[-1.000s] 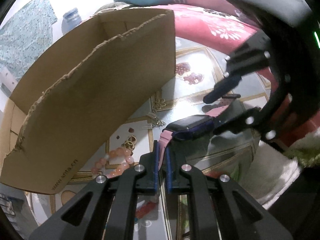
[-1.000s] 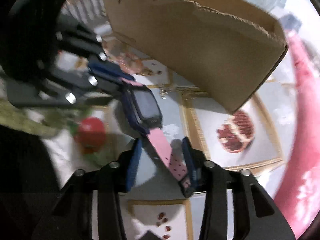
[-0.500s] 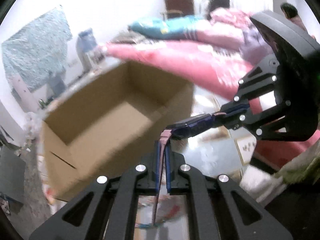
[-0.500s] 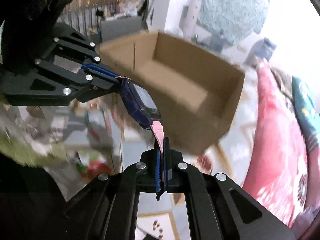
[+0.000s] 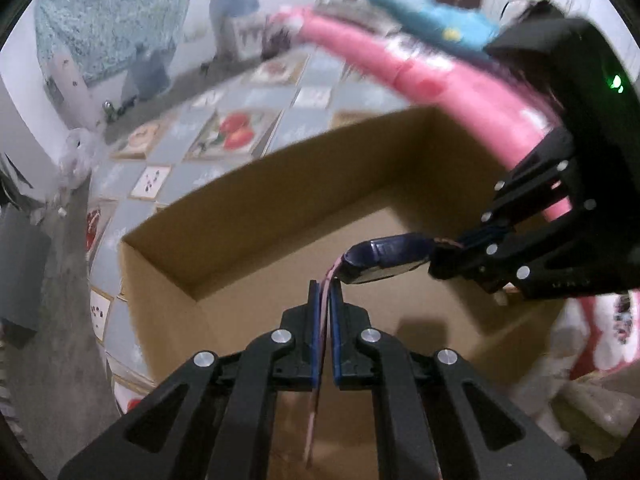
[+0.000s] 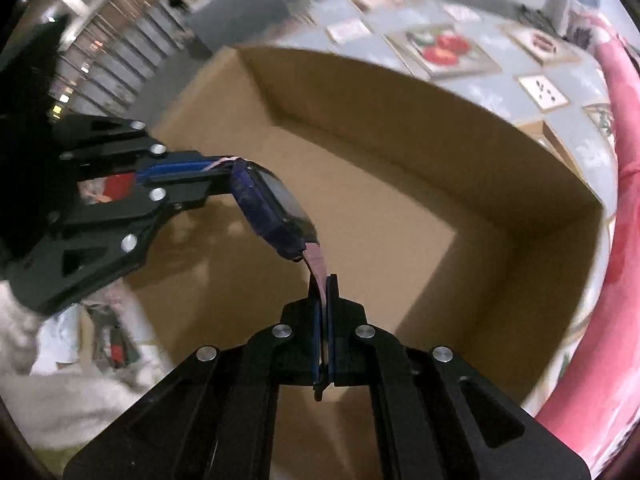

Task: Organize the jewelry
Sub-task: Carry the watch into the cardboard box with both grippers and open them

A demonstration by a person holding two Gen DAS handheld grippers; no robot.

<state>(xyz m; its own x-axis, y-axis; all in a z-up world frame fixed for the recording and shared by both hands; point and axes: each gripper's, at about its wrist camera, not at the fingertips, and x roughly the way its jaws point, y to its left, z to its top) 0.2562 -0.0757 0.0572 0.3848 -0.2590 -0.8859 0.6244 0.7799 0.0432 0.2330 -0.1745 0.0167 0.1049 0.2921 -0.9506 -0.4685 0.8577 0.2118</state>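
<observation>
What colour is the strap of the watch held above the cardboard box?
Pink strap on the dark blue square watch, clearest in the right wrist view.

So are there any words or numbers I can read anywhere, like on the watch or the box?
No words or numbers can be read anywhere in these pictures.
watch: its screen is dark and blank, no time or brand shows.
cardboard box: the walls and floor in view are plain brown, no print.
tablecloth: only blurred fruit pictures, no letters.
right gripper: a green light glows on its body, with no label beside it.
</observation>
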